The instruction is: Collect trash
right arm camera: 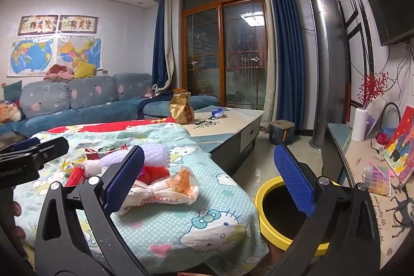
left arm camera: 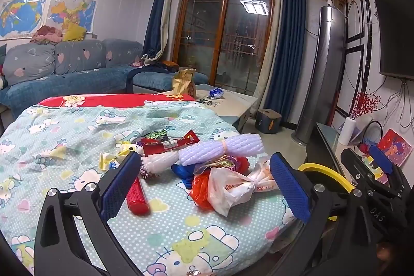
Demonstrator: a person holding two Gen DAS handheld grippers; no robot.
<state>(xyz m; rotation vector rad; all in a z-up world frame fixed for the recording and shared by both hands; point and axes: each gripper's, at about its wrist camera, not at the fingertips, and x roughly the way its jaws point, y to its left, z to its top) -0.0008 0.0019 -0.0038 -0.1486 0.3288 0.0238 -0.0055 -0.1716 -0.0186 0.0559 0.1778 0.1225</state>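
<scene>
A heap of bright wrappers and crinkly plastic bags (left arm camera: 207,167) is piled on the light blue cartoon-cat blanket (left arm camera: 64,136). A knotted white and orange plastic bag (right arm camera: 165,190) is seen at its near right edge. The left gripper (left arm camera: 204,180) is held wide open around the heap, nothing pinched. The right gripper (right arm camera: 209,175) is also wide open and empty. A round yellow-rimmed bin (right arm camera: 269,221) is set on the floor to the right.

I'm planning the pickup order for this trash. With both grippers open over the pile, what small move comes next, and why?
Probably ease the right gripper forward onto the knotted white plastic bag. Both it and the left gripper are open and empty, and that bag lies nearest the yellow-rimmed bin beside the table.
</scene>
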